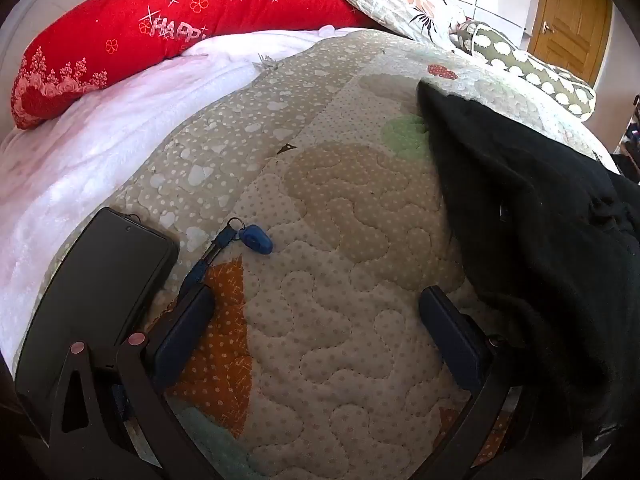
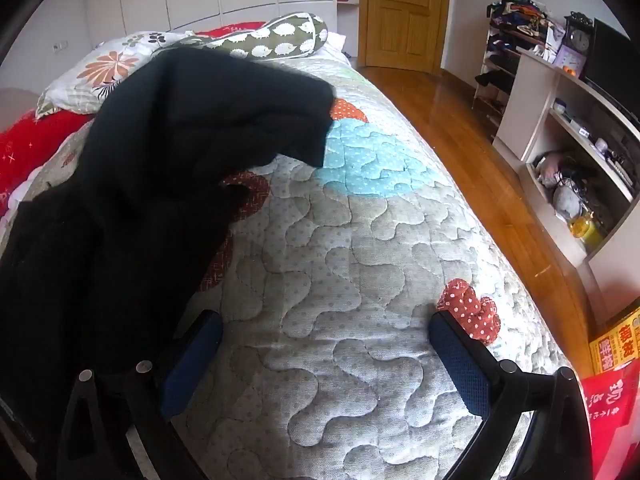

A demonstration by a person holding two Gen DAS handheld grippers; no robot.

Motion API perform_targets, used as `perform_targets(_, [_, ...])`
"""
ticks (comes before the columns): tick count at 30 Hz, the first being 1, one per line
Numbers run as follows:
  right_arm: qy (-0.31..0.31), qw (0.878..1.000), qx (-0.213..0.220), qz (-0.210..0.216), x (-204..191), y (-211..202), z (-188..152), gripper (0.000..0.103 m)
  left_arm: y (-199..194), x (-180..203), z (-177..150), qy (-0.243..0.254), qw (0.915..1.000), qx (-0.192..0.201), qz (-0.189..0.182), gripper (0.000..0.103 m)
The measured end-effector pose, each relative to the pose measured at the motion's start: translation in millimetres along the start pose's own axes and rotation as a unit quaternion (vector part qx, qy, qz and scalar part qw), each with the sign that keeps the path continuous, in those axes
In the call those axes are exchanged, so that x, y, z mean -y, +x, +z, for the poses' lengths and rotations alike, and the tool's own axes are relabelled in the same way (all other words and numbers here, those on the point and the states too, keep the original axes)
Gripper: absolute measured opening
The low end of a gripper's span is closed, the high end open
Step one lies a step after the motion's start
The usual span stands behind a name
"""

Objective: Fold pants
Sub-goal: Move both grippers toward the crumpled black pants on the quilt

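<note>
Black pants (image 1: 532,216) lie rumpled on the quilted bedspread (image 1: 320,280), at the right of the left wrist view and the left of the right wrist view (image 2: 152,168). My left gripper (image 1: 316,304) is open and empty above bare quilt; its right finger (image 1: 452,336) is close beside the pants' edge. My right gripper (image 2: 326,332) is open and empty above the quilt (image 2: 340,260), with its left finger (image 2: 192,356) next to the pants.
A black phone (image 1: 100,292) and a blue key fob (image 1: 256,238) lie on the quilt by the left gripper. Red pillow (image 1: 140,36) and floral pillows (image 2: 104,68) sit at the bed's head. Wooden floor (image 2: 472,152), shelves (image 2: 572,148) and a door (image 2: 404,12) lie right of the bed.
</note>
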State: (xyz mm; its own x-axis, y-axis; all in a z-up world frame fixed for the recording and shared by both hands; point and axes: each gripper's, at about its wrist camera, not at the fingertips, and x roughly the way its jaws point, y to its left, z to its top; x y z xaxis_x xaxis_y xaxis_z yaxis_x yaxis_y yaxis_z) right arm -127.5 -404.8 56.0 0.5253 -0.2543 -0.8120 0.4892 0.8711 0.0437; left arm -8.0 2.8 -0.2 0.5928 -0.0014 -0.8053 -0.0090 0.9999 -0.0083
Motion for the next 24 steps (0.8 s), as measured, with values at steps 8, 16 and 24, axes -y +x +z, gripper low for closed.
perform_targets(8, [0.0,1.0,0.0,0.0,-2,0,0,0.103,-1,6,2,0.001,1.0,-0.001,0.001,0.103])
perform_targets(16, [-0.001,1.0,0.0,-0.001,-4,2,-1,0.103,-2,3,10,0.02,0.9993,-0.03,-0.006,0.103])
perform_targets(24, [-0.001,1.0,0.006,0.01,4,-23,-2,0.103,-67,-33,-7,-0.057,0.9979,0.03,-0.008,0.102])
